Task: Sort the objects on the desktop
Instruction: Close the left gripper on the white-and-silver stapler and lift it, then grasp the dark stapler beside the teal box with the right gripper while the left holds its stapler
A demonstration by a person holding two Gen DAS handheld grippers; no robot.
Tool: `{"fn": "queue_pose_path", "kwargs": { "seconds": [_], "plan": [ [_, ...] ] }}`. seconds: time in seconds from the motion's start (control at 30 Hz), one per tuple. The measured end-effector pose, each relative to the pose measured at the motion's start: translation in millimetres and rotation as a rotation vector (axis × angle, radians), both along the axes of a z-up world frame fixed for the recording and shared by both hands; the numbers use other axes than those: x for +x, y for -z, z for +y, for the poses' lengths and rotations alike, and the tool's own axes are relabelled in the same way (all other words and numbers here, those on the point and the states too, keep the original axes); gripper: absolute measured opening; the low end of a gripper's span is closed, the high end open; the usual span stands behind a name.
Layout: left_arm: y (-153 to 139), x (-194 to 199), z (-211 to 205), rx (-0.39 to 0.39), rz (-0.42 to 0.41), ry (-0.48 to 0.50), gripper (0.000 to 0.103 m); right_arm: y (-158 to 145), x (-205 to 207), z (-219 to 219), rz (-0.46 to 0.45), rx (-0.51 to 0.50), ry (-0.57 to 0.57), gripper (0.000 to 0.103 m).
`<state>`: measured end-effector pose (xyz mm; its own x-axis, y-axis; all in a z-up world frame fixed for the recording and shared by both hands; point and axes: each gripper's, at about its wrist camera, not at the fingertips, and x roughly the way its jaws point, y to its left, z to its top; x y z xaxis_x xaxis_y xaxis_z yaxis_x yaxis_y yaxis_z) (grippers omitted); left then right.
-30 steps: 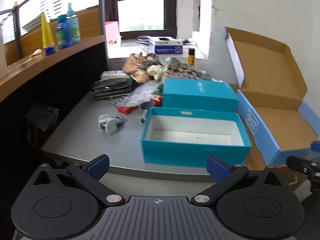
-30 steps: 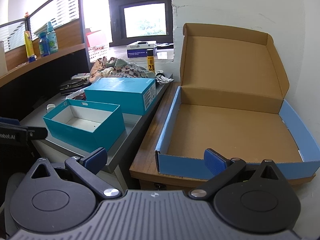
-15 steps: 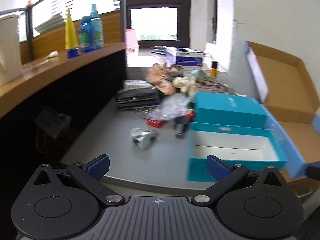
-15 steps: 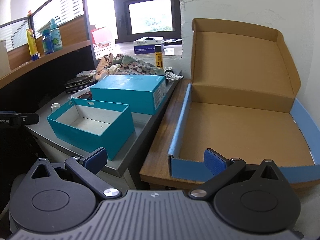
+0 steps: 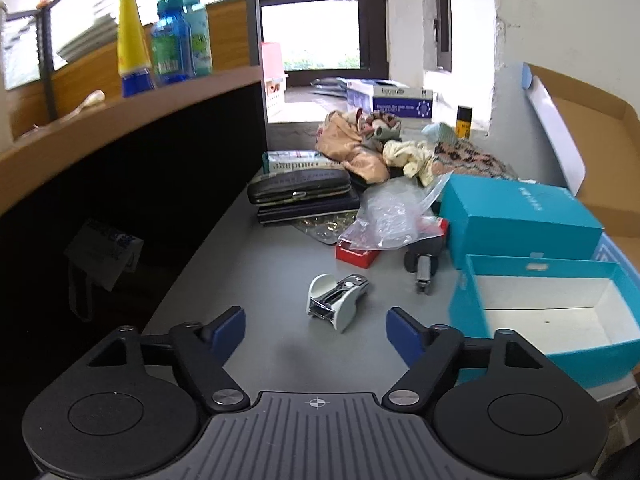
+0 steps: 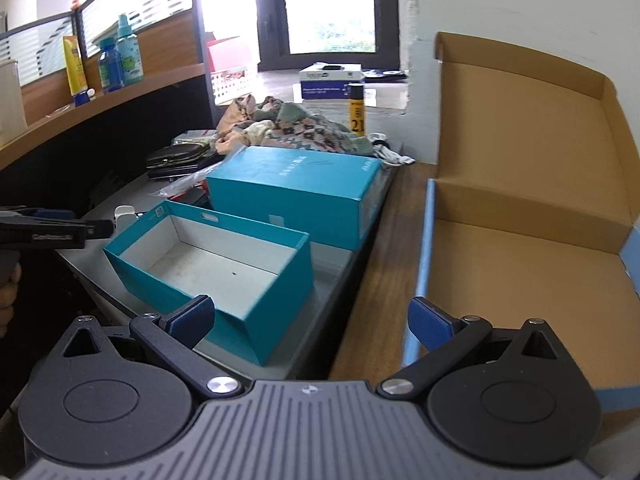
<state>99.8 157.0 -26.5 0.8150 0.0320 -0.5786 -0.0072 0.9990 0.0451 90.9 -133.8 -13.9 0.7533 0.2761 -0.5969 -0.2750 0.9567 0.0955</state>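
A small white and chrome clip tool [image 5: 336,300] lies on the grey desk [image 5: 256,264]. It sits just ahead of my left gripper [image 5: 316,332], and its near end shows in the gap between the fingers. The jaws are closing and the pads are clear of the tool. An open teal box [image 5: 552,308] stands to the right, with a closed teal box [image 5: 516,216] behind it. My right gripper [image 6: 312,318] is open and holds nothing. It hovers by the open teal box [image 6: 216,264], beside a big open cardboard box [image 6: 520,280]. The left gripper [image 6: 52,228] shows at the left edge.
Behind the tool lie a red box [image 5: 356,254], a clear plastic bag [image 5: 392,216], a black wheel part [image 5: 424,264], stacked dark cases [image 5: 300,188] and crumpled cloth [image 5: 360,144]. A dark partition [image 5: 140,200] under a wooden shelf with bottles [image 5: 180,48] walls the left side.
The left gripper has moved left and forward, bringing the white tool right in front of it, and its jaws have narrowed. The right gripper has shifted left, closer to the open teal box.
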Motion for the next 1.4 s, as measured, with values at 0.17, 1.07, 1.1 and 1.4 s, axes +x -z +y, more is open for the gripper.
{"fn": "queue_pose_path", "kwargs": {
  "seconds": [0.17,1.07,1.1,1.4],
  "plan": [
    [10.7,15.0,7.9,-0.031,0.004,0.050,0.071,-7.1,16.1,17.8,0.003,-0.013,-0.042,0.103],
    [19.5,15.0,44.6,-0.100,-0.043,0.173,0.027,-32.8,96.1,151.0,0.023,0.026,-0.295,0.079],
    [18.8,12.7,47.9,-0.104,-0.045,0.164,0.027,-31.6,98.7,155.7,0.030,0.020,-0.296,0.077],
    [13.4,-0.2,63.9,-0.188,-0.068,0.169,0.027,-19.4,124.3,181.4,0.123,-0.061,-0.251,0.064]
  ]
}}
